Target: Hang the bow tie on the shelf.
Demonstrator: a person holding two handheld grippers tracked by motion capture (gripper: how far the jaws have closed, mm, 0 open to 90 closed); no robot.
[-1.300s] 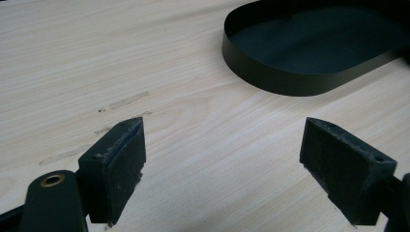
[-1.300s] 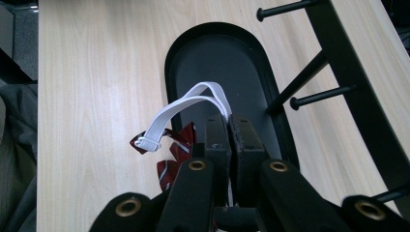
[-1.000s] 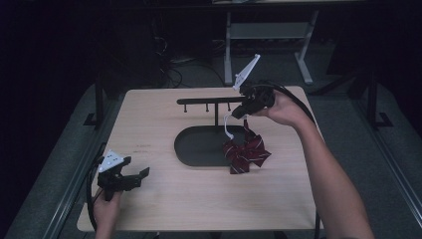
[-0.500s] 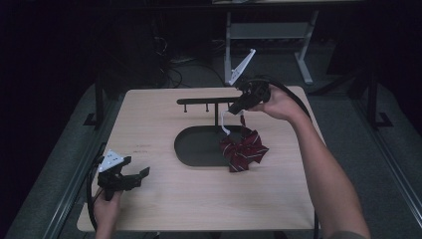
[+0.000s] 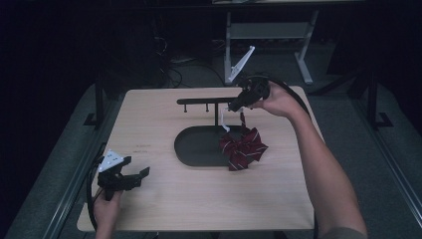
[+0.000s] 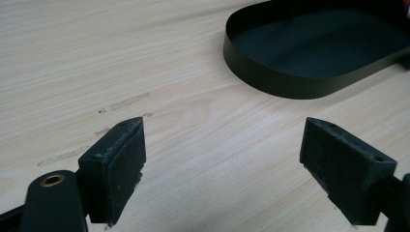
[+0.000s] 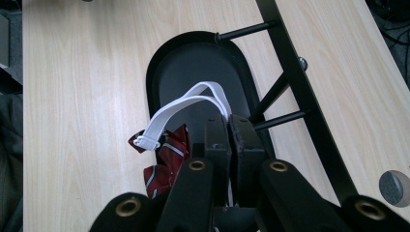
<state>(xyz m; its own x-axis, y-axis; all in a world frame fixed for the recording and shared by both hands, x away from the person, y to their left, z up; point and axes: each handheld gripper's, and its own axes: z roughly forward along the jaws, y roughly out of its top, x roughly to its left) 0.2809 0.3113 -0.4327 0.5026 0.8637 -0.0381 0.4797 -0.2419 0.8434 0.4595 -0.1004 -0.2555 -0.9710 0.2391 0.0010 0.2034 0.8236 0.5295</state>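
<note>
1. High view: my right gripper (image 5: 238, 103) is up by the right end of the black hanger rack's crossbar (image 5: 209, 101), jaws pressed together on the white elastic strap (image 5: 225, 119) of the red striped bow tie (image 5: 244, 147). The bow hangs below the gripper, its lower part over the right edge of the black oval tray (image 5: 191, 147). The crossbar's long axis runs left to right across the table, and its pegs lie just left of my gripper, so I judge the strap loop has to travel that way. My right hand is far nearer; my left gripper (image 5: 130, 178) sits well apart at the near left corner of the table (image 5: 199, 209).
2. Left gripper view: its jaws stand wide apart over bare wood, holding nothing, with the tray's rim (image 6: 270, 82) ahead.
3. Right gripper view: jaws closed on the strap (image 7: 181, 108), which loops forward over the tray; two pegs (image 7: 278, 120) jut just right of it.
4. Against a second ago: my right gripper has risen toward the bar, lifting the bow; the left has not moved.
</note>
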